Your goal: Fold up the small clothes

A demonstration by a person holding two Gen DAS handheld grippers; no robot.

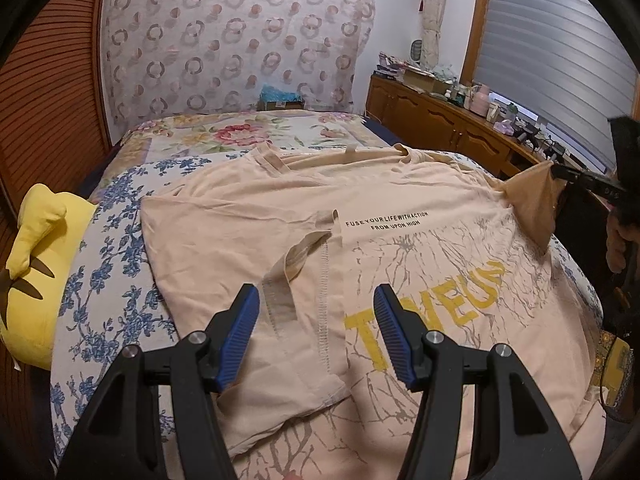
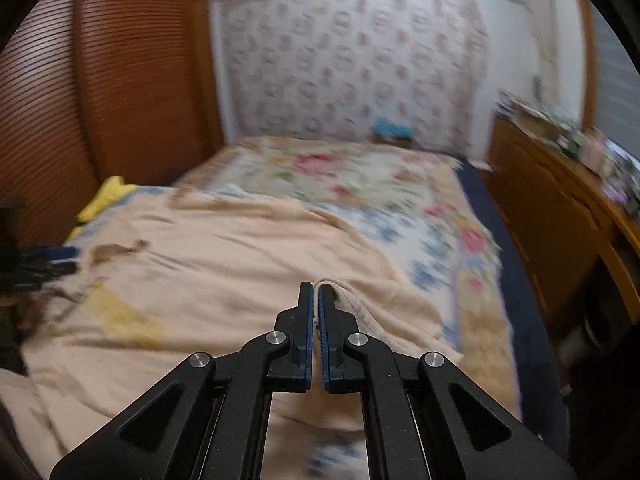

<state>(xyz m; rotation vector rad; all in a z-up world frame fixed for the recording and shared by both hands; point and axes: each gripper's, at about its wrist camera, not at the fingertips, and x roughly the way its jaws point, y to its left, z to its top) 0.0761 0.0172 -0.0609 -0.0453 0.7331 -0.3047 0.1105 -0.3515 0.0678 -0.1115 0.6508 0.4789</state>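
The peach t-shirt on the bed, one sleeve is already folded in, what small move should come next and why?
Probably carry the right gripper, shut on the sleeve hem of the peach cotton t-shirt, inward across the shirt to mirror the left side. The left sleeve already lies folded over the print, and the left gripper hovers open above it, holding nothing. The right wrist view is blurred, so the grip looks secure but is not certain.

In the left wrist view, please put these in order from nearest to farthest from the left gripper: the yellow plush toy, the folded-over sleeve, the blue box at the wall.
From the left gripper:
1. Folded-over sleeve of the peach T-shirt, lying between the open jaws.
2. Yellow plush toy, at the bed's left edge.
3. Blue box, at the far wall behind the bed.
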